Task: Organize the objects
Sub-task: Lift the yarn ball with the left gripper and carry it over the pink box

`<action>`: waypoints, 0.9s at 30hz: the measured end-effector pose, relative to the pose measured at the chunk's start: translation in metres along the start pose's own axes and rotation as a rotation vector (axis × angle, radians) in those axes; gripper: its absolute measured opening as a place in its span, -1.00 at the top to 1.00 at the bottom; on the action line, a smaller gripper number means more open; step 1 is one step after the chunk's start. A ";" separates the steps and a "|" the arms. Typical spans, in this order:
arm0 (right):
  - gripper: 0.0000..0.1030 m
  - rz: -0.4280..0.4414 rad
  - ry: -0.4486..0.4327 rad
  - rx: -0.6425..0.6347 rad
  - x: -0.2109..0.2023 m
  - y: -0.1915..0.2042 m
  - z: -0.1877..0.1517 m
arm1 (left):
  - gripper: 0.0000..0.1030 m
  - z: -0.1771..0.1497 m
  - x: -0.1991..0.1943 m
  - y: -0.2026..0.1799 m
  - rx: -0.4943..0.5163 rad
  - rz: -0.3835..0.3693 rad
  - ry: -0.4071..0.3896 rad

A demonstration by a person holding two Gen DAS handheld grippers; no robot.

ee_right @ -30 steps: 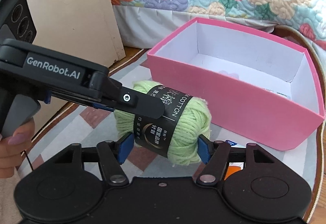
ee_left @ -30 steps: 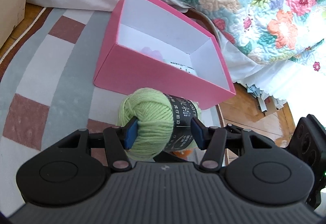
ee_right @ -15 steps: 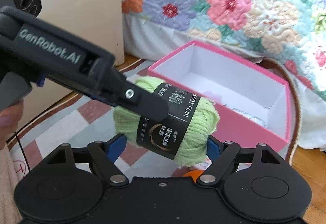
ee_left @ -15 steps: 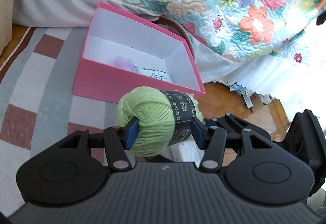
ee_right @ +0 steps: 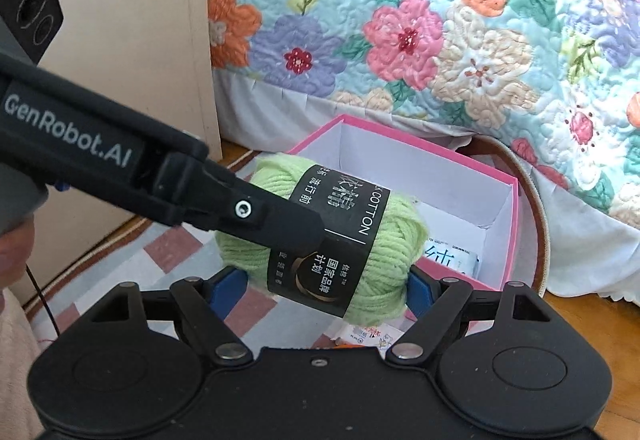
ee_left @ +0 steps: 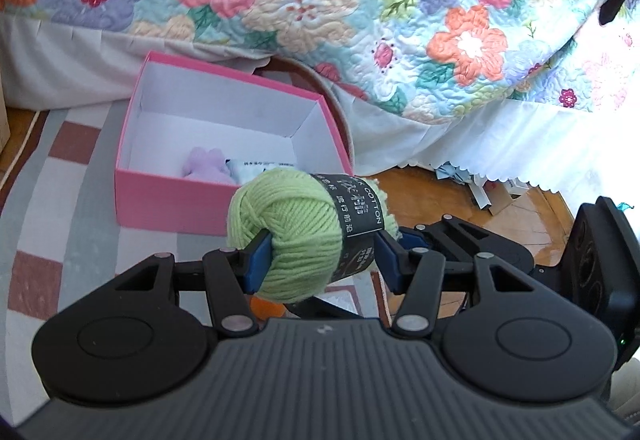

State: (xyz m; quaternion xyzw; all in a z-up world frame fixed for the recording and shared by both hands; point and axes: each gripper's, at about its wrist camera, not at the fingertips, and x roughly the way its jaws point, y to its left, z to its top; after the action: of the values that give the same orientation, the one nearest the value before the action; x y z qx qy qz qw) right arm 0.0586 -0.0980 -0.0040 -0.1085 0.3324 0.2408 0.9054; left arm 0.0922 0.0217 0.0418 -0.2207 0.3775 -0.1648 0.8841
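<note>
A light green yarn ball [ee_left: 296,236] with a black paper band is held in the air in front of an open pink box [ee_left: 168,200]. My left gripper [ee_left: 318,256] is shut on the yarn ball, its blue pads pressed into both sides. In the right wrist view the yarn ball [ee_right: 380,264] sits between the blue pads of my right gripper [ee_right: 326,290], which also close on it. The left gripper's arm crosses that view over the ball. The pink box [ee_right: 440,168] holds a lilac soft item [ee_left: 206,166] and a white packet [ee_left: 264,166].
The box stands on a checked grey, white and brown rug [ee_left: 52,176] beside a bed with a floral quilt [ee_left: 320,0]. A beige board [ee_right: 132,52] stands at the left. Wooden floor [ee_left: 440,200] with paper scraps lies to the right. Small packets [ee_right: 368,334] lie under the ball.
Both grippers have lifted the yarn ball and drawn back from the box; more of the quilt and the box's inside shows now. The grip on the ball has not changed.
</note>
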 end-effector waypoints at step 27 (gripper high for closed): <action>-0.42 -0.037 -0.089 -0.115 0.002 -0.067 0.068 | -0.06 0.097 0.062 -0.012 0.048 -0.027 0.021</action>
State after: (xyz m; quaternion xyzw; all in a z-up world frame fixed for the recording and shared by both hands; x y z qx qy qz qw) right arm 0.1317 -0.1309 0.0482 -0.1555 0.2752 0.2471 0.9160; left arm 0.2031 0.0092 0.0711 -0.2030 0.3797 -0.1881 0.8828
